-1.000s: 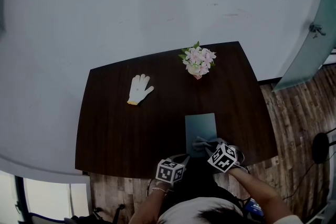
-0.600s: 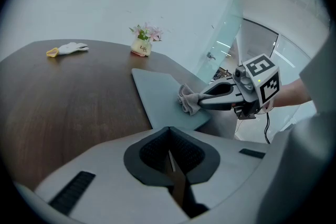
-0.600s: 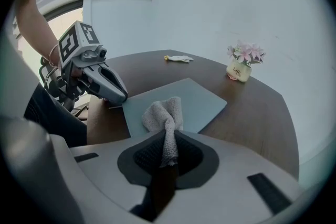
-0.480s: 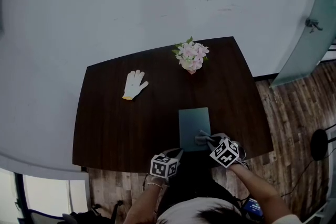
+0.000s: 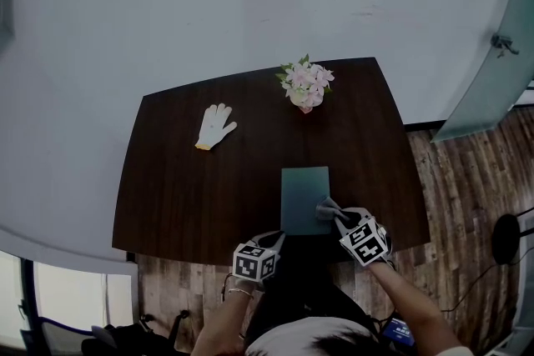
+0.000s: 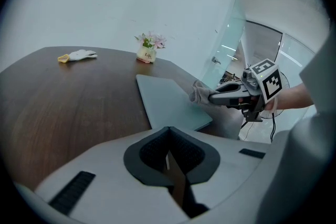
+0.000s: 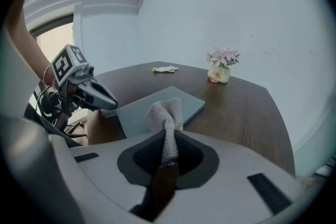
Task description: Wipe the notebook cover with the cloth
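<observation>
A grey-teal notebook lies flat on the dark wooden table, close to its near edge. My right gripper is shut on a bunched grey cloth that rests on the notebook's right side. In the right gripper view the cloth stands up between the jaws, over the notebook. My left gripper hangs just off the table's near edge, left of the notebook's near corner, shut with nothing in it. The left gripper view shows the notebook ahead and the cloth.
A small pot of pink flowers stands at the table's far edge. A white glove lies at the far left. Behind the table is a pale wall, with a glass panel and wood-plank floor to the right.
The right gripper has dragged the cloth from the notebook's near middle toward its right edge. The left gripper has drawn back a little from the table edge.
</observation>
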### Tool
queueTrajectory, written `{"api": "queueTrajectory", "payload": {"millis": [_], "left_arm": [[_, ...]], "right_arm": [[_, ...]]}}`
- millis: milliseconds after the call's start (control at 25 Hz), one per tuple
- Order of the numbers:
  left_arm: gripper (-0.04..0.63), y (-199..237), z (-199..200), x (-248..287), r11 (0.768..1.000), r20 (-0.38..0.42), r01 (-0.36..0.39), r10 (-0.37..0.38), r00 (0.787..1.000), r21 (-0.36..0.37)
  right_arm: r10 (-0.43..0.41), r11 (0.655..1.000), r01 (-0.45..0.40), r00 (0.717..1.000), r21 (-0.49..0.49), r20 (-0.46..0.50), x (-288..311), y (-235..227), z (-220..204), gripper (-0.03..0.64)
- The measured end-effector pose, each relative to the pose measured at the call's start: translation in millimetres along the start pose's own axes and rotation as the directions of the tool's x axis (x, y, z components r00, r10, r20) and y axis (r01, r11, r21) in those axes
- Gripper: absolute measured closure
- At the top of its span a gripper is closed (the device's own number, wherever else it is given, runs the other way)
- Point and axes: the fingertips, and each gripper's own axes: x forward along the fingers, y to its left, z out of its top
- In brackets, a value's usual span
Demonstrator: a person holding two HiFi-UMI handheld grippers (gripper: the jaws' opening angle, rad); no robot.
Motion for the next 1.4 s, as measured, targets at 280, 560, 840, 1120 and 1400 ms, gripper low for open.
{"api": "queueTrajectory", "payload": {"millis": [280,560,840,1120,1400], "left_arm": [[0.577,-5,1,-10,0.999,0.042,-0.02,0.021,0.999,-0.029],[0.577,4,-4,-26,0.999,0.057,-0.02,0.023,0.998,-0.044],[0.577,17,-20,-48,0.998,0.06,-0.012,0.016,0.998,-0.065],[0.577,27,-26,-62,0.997,0.077,-0.009,0.015,0.997,-0.082],[0.577,24,-28,-68,0.997,0.088,0.001,0.006,0.996,-0.075]], "right_arm": [[0.07,0.996,-0.067,0.996,-0.053,0.058,7,28,29,0.572],[0.175,0.974,-0.168,0.984,-0.153,0.033,35,84,53,0.572],[0.224,0.95,-0.226,0.974,-0.216,-0.035,57,133,54,0.572],[0.199,0.946,-0.216,0.975,-0.243,-0.096,67,143,41,0.572],[0.16,0.956,-0.181,0.981,-0.229,-0.108,62,137,34,0.572]]}}
